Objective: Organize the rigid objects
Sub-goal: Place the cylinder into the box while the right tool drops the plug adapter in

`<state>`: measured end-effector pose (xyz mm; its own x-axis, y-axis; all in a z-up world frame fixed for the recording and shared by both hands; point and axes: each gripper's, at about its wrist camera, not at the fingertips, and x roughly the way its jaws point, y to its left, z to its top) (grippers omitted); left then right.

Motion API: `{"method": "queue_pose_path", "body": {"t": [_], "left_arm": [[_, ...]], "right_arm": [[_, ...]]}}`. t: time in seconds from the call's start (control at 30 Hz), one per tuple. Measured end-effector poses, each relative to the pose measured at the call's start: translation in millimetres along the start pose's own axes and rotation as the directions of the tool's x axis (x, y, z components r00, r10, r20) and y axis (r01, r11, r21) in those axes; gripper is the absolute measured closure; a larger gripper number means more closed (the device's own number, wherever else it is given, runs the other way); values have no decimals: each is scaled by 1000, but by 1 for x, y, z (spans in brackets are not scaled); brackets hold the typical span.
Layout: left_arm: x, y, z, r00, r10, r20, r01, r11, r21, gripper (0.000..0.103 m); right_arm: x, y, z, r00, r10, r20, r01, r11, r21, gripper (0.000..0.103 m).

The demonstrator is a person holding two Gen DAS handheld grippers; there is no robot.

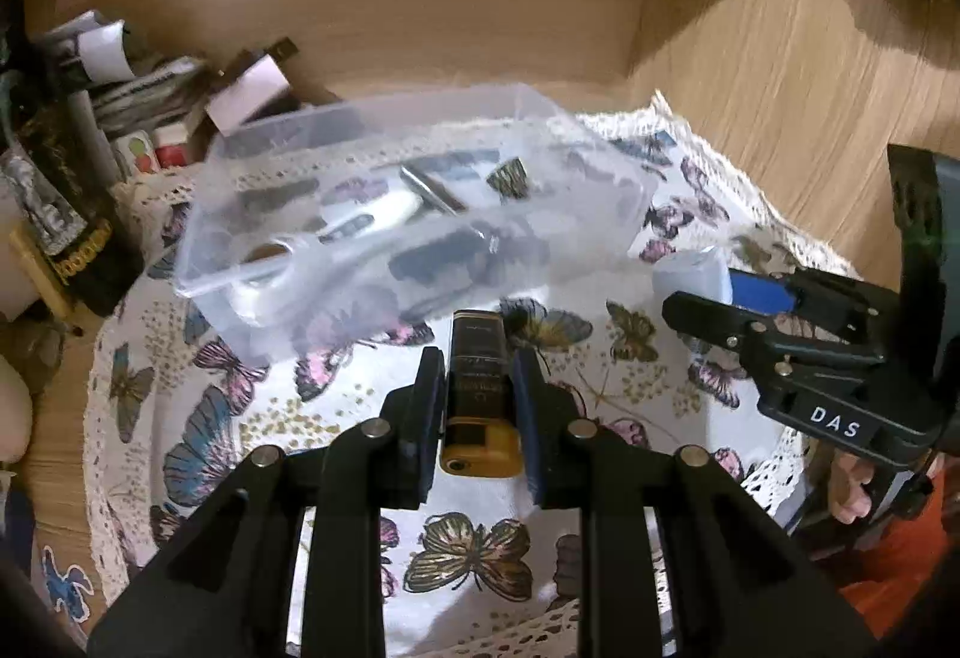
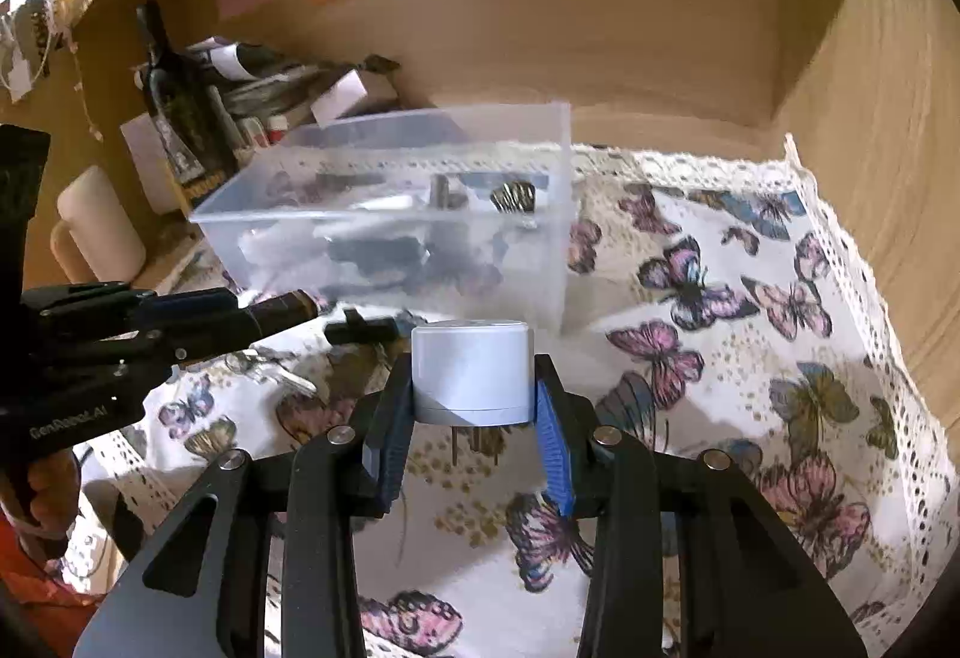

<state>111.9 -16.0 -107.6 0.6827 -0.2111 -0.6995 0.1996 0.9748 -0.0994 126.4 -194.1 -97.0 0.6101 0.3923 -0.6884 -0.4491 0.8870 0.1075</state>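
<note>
My left gripper is shut on a dark lighter with a gold end, held above the butterfly cloth, just in front of the clear plastic box. My right gripper is shut on a pale grey plug adapter, its metal pins pointing down, also just in front of the box. The box holds several small items. The right gripper with the adapter shows at the right of the left wrist view. The left gripper with the lighter shows at the left of the right wrist view.
A butterfly-print cloth with lace edging covers the wooden desk. A small black object and a metal piece lie on the cloth. Bottles, boxes and a white cup are piled at the left. Wooden walls stand behind and at the right.
</note>
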Motion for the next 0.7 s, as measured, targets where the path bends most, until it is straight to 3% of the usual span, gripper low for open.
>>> {"method": "queue_pose_path", "body": {"t": [0.4,0.7], "left_arm": [[-41,18,23,989,40,142,-35,999,-37,80],[-46,36,50,975,76,208,-65,996,-62,80]], "right_arm": [[-8,11,33,996,-11,92,15,999,-44,69],[-6,12,69,987,-19,161,29,998,-59,69]]}}
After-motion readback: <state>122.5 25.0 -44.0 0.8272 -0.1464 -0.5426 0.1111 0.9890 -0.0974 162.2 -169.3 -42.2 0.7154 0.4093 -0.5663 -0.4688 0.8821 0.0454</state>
